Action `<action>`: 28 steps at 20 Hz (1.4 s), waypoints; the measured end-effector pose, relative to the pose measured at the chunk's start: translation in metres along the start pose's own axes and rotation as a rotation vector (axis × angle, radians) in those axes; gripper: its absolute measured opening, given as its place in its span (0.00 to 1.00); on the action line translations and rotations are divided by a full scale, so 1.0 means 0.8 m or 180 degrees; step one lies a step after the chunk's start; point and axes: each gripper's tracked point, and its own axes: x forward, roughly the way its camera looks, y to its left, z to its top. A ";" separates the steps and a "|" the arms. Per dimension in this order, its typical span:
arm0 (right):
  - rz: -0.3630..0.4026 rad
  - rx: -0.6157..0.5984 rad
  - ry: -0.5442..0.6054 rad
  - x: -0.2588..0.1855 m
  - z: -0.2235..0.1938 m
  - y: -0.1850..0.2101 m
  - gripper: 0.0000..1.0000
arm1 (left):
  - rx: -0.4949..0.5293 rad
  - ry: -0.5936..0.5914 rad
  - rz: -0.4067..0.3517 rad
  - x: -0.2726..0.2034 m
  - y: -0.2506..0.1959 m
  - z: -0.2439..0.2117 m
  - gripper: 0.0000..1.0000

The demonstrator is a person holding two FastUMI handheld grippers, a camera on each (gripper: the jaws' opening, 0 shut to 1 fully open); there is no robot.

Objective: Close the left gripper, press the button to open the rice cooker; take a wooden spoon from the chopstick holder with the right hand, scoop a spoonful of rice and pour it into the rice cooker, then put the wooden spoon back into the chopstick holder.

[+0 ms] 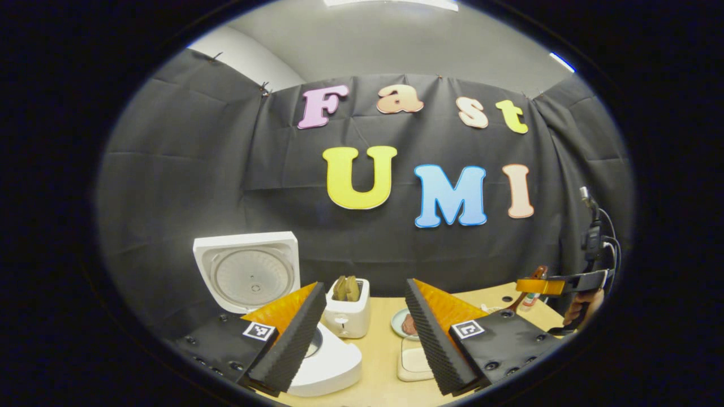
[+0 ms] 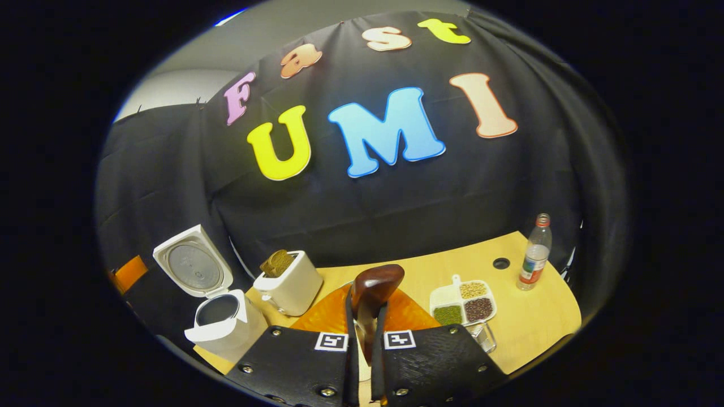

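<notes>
The left hand-held gripper (image 1: 365, 333) hangs level above the near edge of the bench (image 1: 379, 367), its fingers spread wide with nothing between them. Beyond them the rice cooker (image 1: 325, 362) stands at the left with its lid (image 1: 249, 274) raised upright; a toaster (image 1: 350, 308) with bread sits just to its right.

The right hand-held gripper (image 2: 365, 345) tilts down toward the bench, fingers pressed together on the handle of the wooden spoon (image 2: 373, 288), whose dark bowl rises above the tips. In the left gripper view, a hand (image 1: 582, 308) holds that gripper at the far right. A divided dish of grains (image 2: 464, 302) and a bottle (image 2: 534, 251) stand to the right.
</notes>
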 end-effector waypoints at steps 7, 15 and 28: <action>-0.0169 -0.0442 0.0309 0.066 -0.079 0.024 0.09 | 0.0035 -0.0014 0.0067 -0.012 0.045 0.000 0.99; -0.0133 -0.0741 0.0604 0.108 -0.162 0.059 0.09 | -0.0035 0.0151 0.0288 -0.024 0.109 -0.027 0.97; 0.0334 0.2195 0.0809 0.106 -0.173 0.056 0.09 | -0.0067 0.0196 0.0282 -0.029 0.110 -0.037 0.99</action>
